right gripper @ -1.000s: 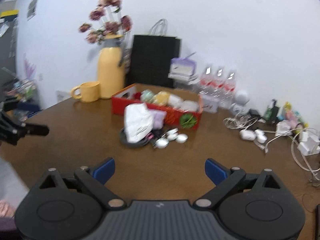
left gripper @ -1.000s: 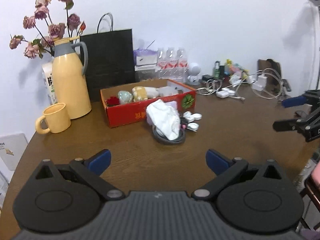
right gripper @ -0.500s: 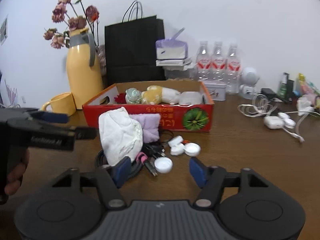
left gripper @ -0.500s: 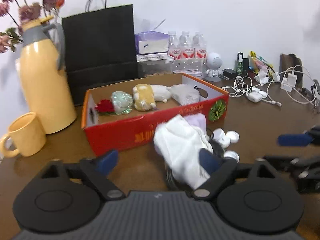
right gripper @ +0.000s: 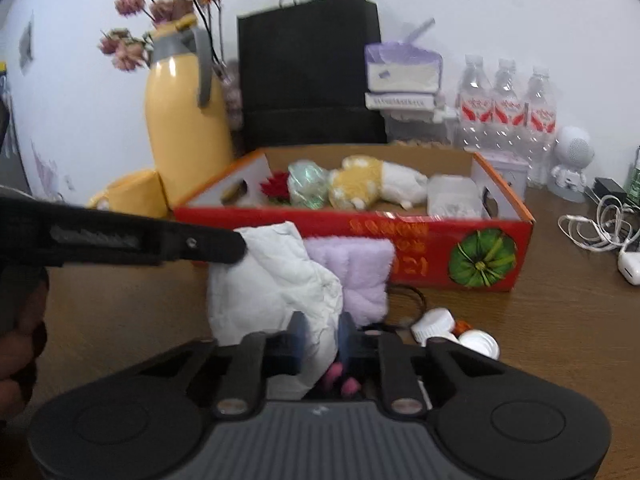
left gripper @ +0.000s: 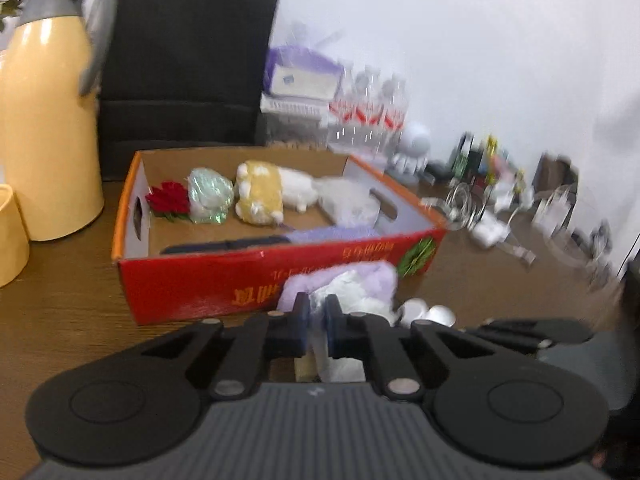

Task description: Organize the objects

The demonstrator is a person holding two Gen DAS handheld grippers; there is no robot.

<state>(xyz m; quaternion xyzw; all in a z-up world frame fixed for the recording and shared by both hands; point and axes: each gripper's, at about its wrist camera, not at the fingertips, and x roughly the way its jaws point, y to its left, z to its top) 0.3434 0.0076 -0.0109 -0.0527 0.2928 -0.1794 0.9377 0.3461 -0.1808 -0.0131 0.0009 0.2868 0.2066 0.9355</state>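
Note:
A crumpled white cloth (right gripper: 276, 280) lies on a purple fluffy cloth (right gripper: 356, 264) in front of the red cardboard box (right gripper: 420, 240). My right gripper (right gripper: 322, 332) is closing, and the cloth's lower edge is pinched between its blue pads. My left gripper (left gripper: 316, 312) is closing too, with white cloth (left gripper: 352, 284) between its pads. In the right wrist view its black fingers (right gripper: 224, 246) reach in from the left and meet the cloth's upper corner. The box (left gripper: 200, 280) holds a red flower, a green wrapped item, a yellow and white plush and a clear plastic box.
White caps (right gripper: 436, 320) and a black cable (right gripper: 416, 300) lie just right of the cloths. A yellow jug (left gripper: 48, 120), a yellow mug (left gripper: 8, 236) and a black paper bag (left gripper: 184, 68) stand left and behind the box. Water bottles (right gripper: 504, 104) and chargers with cables (right gripper: 600, 224) crowd the right.
Both grippers came in over the table to the white cloth, one from each side, and went from wide open to pinched on it.

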